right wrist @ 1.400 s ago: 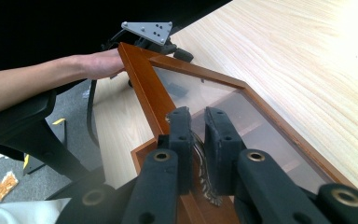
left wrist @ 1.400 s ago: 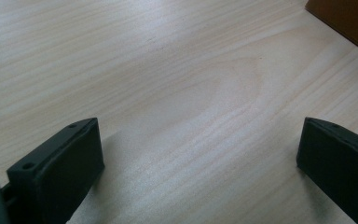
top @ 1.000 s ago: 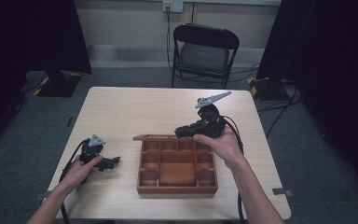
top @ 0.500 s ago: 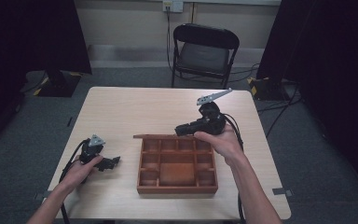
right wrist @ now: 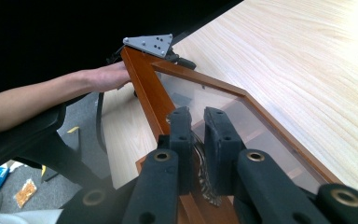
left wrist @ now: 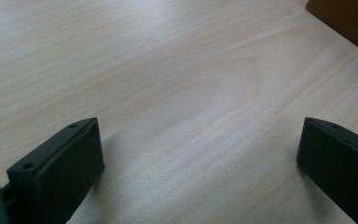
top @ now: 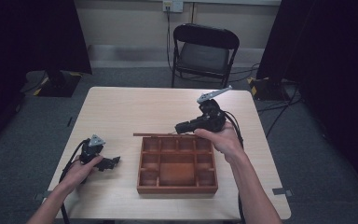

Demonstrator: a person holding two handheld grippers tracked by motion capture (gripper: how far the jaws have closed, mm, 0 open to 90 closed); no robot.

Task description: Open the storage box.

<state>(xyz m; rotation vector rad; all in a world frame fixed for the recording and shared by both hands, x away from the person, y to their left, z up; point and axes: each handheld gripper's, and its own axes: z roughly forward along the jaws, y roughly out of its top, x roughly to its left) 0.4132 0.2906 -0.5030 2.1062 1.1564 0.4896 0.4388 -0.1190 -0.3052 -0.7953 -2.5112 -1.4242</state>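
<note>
A brown wooden box [top: 177,164] with several compartments lies at the table's middle. Its glass lid in a wooden frame [top: 154,135] stands raised over the box's far edge, edge-on in the high view. My right gripper [top: 179,127] is shut on the lid's frame. In the right gripper view the jaws [right wrist: 198,116] pinch the frame [right wrist: 144,88] beside a small metal catch. My left gripper [top: 114,162] rests on the table left of the box, open, with bare tabletop between its jaws [left wrist: 200,140].
The light wooden table [top: 121,112] has bare room behind and left of the box. A black folding chair [top: 205,51] stands beyond the far edge. Cables trail off the table from both grippers. The box's corner [left wrist: 349,21] shows in the left gripper view.
My right gripper has shifted slightly up and away with the lid's frame in it. The left hand and its gripper have not moved.
</note>
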